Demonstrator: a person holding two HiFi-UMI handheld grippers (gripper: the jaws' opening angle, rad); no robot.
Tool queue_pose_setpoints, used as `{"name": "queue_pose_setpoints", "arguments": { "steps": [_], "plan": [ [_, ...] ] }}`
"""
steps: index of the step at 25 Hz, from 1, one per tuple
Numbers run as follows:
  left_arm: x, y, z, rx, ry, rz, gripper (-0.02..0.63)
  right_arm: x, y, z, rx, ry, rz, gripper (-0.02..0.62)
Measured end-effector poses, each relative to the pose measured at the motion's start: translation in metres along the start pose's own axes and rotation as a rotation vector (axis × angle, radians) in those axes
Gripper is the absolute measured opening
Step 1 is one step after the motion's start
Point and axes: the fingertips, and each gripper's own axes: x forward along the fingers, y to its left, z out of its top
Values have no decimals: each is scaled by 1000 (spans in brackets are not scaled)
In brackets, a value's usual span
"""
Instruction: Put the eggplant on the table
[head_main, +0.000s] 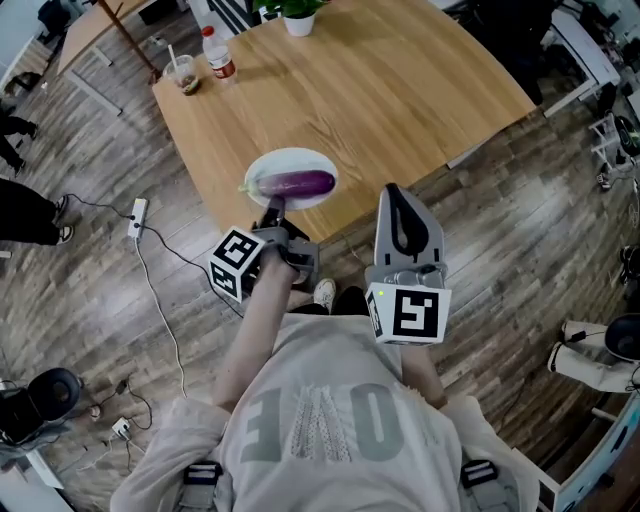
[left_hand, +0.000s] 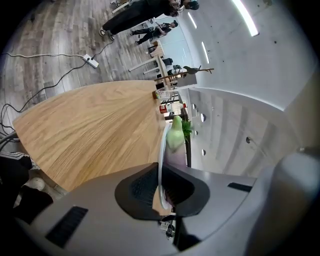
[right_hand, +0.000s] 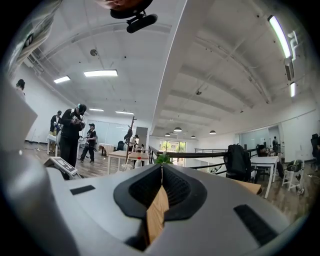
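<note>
Left gripper (head_main: 273, 210) clamped on plate (head_main: 288, 156) rim; eggplant (head_main: 297, 183) just beyond jaws, over table (head_main: 400, 90) edge (set-down apparently unfinished). Right gripper (head_main: 395, 198) closed, empty.

bottle (head_main: 217, 55) beside cup (head_main: 185, 76) w/ straw; plant pot (head_main: 299, 22); pwr strip (head_main: 138, 216)

Bright, even light comes from ceiling strip lights (right_hand: 100, 73), glaring white at 10 and 2 o'clock in the right gripper view. It leaves only faint, soft shadows on the tabletop (head_main: 400, 90). Both gripper views are fisheye circles with black corners and bent lines near the rim; the head view is sharp but bowed at its edges.
</note>
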Motion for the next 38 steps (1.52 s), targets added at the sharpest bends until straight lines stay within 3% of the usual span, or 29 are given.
{"name": "queue_pose_setpoints", "arguments": {
  "steps": [7,18,38],
  "plan": [
    [27,0,-18,-32,-17,26,21,28,-24,-9,20,32,52,20],
    [59,-4,-34,-51,-59,34,21,53,-41,-7,-29,26,148,20],
    [90,77,-40,-65,-27,161,21,54,-57,-30,-65,101,120,20]
  ]
}}
